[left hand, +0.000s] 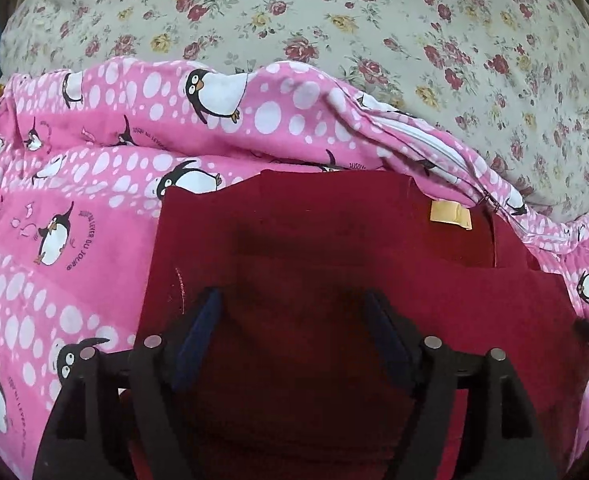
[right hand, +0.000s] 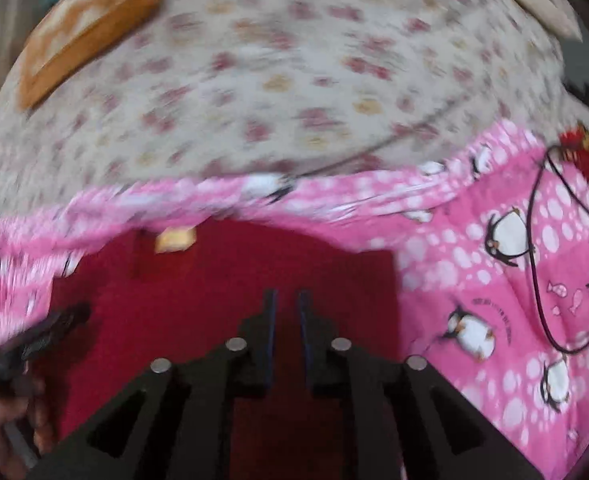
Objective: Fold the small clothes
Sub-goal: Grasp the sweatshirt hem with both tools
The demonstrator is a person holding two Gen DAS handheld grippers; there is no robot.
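Observation:
A dark red garment [left hand: 318, 264] with a yellow label [left hand: 450, 214] lies flat on a pink penguin-print blanket [left hand: 94, 184]. My left gripper [left hand: 294, 304] hovers over its near part, jaws wide open and empty. In the blurred right wrist view the same red garment [right hand: 198, 300] and its label [right hand: 174, 239] show. My right gripper [right hand: 285, 300] is over the garment with its fingers nearly together, a narrow gap between them and nothing in it. The left gripper [right hand: 50, 328] shows at the lower left of that view.
The pink blanket [right hand: 494, 280] lies on a floral bedsheet [left hand: 334, 20]. A thin black cord [right hand: 538, 264] loops over the blanket at right. An orange patterned cushion [right hand: 90, 28] sits at the far left. A red and yellow item [right hand: 586, 160] lies at the right edge.

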